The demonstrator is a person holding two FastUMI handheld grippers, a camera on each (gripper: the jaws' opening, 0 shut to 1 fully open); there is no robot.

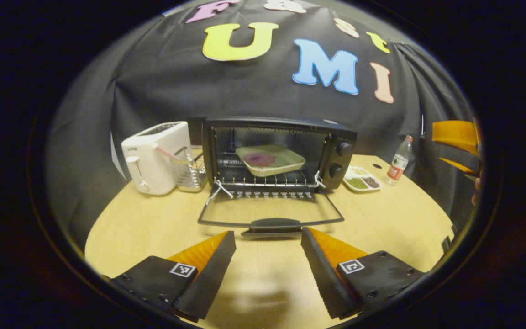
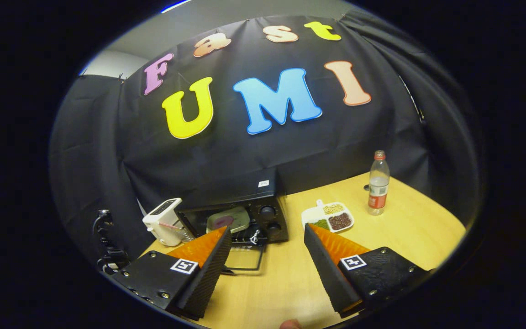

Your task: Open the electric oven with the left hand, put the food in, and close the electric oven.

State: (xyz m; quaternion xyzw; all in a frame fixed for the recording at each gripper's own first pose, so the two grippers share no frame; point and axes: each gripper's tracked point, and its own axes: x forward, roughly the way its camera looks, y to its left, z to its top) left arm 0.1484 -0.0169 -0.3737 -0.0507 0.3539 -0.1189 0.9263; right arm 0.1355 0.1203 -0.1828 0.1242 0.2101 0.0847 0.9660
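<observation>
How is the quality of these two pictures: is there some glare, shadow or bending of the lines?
Left gripper view: sharp; fisheye curves the table edge; a soft shadow lies between the left gripper jaws; the open oven interior, with the tray inside, is fairly well lit. Right gripper view: strong fisheye tilt, the oven looks small and dim; the table shows mild sheen beyond the right gripper.

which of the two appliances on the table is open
The black oven: its door lies flat, a tray inside. The white toaster beside it has no door.
</observation>
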